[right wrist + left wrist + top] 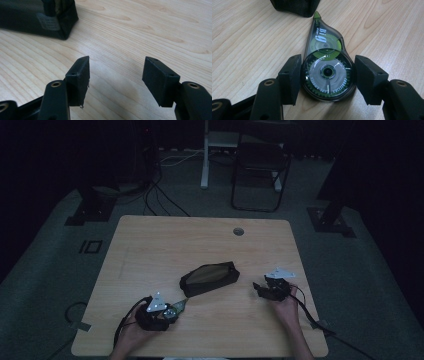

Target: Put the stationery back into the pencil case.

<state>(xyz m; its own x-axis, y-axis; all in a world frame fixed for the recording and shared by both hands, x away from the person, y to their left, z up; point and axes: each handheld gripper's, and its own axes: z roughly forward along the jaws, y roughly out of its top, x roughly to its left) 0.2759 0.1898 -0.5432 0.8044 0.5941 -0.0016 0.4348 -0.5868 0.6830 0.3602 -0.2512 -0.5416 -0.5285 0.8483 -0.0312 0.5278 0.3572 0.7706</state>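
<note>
Gripping the correction tape dispenser [325,67] by its round body, the left gripper [325,80] pins it flat on the table [249,37] near the black pouch [209,278]; the right gripper [116,77] stands parted, holding nothing.

- Black fabric pouch [295,7]: cut off by the top edge in the left gripper view; cut at the top-left corner in the right gripper view.
- Smoky-clear green-wheeled correction tape dispenser [179,305]: too small for detail in the dim high view.
</note>
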